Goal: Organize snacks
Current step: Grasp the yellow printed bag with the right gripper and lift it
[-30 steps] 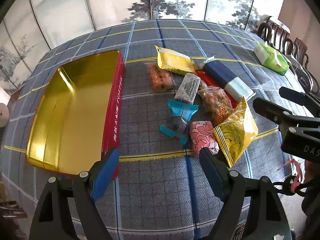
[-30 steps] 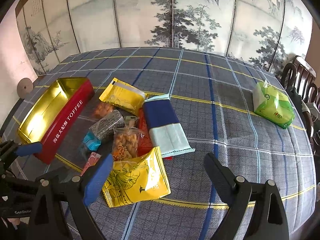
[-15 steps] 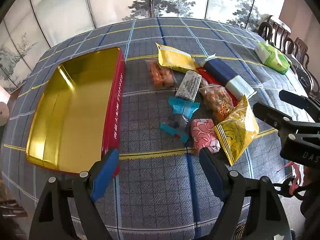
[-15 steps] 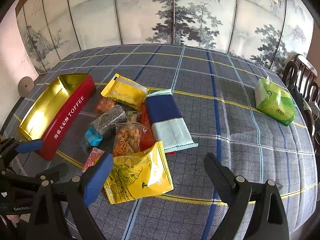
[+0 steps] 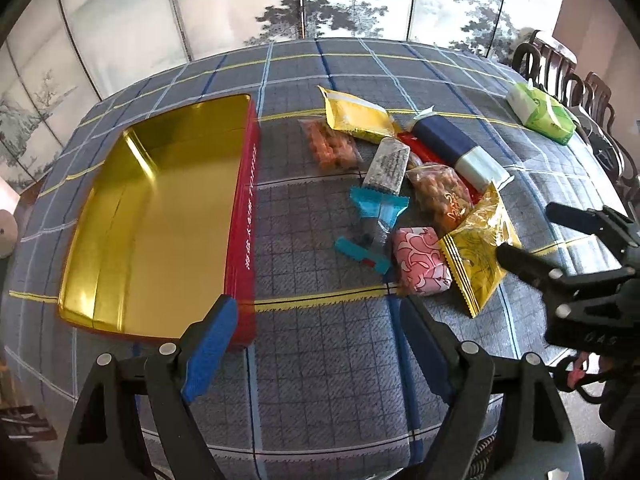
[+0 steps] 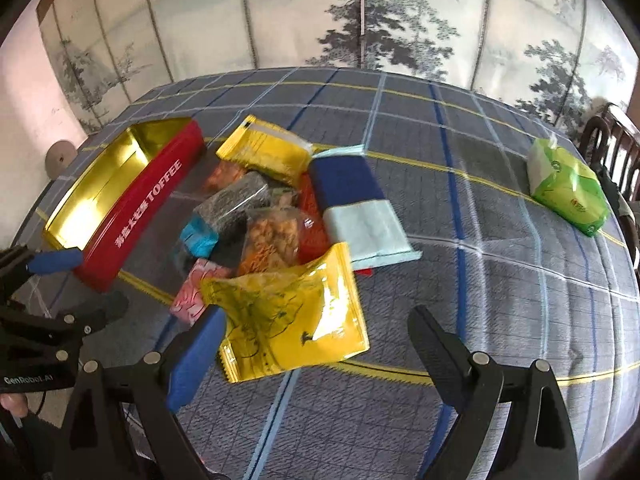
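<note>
While right gripper [image 6: 316,344] hangs spread wide at lower centre, jaws should straddle yellow packet [image 6: 288,316] edge, probably crinkly; left gripper [image 5: 316,332] also apart, empty; tin [image 5: 244,216] left of frame.

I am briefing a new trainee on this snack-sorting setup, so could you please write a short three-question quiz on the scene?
1. True or false: the red toffee tin already holds a snack.
2. Which packet lies nearest the right gripper? A) the green tissue pack B) the yellow packet with line drawings C) the navy and pale blue packet
3. Fill in: both the left gripper and the right gripper are ____ and hold nothing.

Key: 1 false, its gold inside is bare. 2 B. 3 open.
</note>
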`<act>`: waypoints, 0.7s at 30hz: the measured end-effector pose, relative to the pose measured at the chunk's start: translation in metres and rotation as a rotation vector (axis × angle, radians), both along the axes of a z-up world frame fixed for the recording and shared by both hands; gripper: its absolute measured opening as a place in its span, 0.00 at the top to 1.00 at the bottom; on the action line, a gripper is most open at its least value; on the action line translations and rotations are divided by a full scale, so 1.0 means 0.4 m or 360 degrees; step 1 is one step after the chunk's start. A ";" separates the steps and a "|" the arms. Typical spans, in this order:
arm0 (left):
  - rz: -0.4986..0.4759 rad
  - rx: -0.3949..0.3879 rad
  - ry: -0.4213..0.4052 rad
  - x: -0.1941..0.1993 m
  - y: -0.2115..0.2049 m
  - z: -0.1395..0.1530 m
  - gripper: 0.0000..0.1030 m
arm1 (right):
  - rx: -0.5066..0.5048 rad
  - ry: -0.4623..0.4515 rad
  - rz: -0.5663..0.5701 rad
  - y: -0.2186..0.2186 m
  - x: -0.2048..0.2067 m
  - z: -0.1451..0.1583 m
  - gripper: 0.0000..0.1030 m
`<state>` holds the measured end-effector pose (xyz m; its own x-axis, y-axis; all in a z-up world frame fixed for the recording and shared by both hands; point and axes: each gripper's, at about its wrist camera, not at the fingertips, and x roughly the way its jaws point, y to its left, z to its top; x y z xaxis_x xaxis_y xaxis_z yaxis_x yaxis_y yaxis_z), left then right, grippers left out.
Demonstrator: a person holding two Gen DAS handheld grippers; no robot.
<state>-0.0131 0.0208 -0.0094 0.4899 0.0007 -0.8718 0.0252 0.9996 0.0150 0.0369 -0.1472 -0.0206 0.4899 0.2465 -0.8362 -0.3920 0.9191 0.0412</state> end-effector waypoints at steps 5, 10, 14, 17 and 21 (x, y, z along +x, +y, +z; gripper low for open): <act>-0.0050 0.0007 -0.0025 -0.008 -0.014 0.007 0.22 | -0.0018 0.0029 0.0040 0.022 0.005 -0.029 0.08; -0.0063 0.0006 -0.0007 -0.006 -0.023 0.002 0.22 | 0.0022 0.0068 0.0058 0.028 0.023 -0.045 0.08; -0.0063 0.0009 0.0002 -0.004 -0.027 -0.003 0.22 | 0.0012 0.0083 0.0083 0.039 0.029 -0.058 0.08; -0.0061 0.0019 0.0013 -0.001 -0.027 -0.008 0.22 | 0.0000 0.0086 0.0104 0.046 0.036 -0.068 0.08; -0.0054 0.0022 0.0025 0.002 -0.030 -0.013 0.22 | 0.0013 0.0079 0.0111 0.044 0.045 -0.074 0.08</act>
<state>-0.0124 0.0090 -0.0145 0.4759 -0.0039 -0.8795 0.0596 0.9978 0.0278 0.0550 -0.1295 -0.0502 0.4291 0.2853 -0.8570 -0.4522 0.8892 0.0695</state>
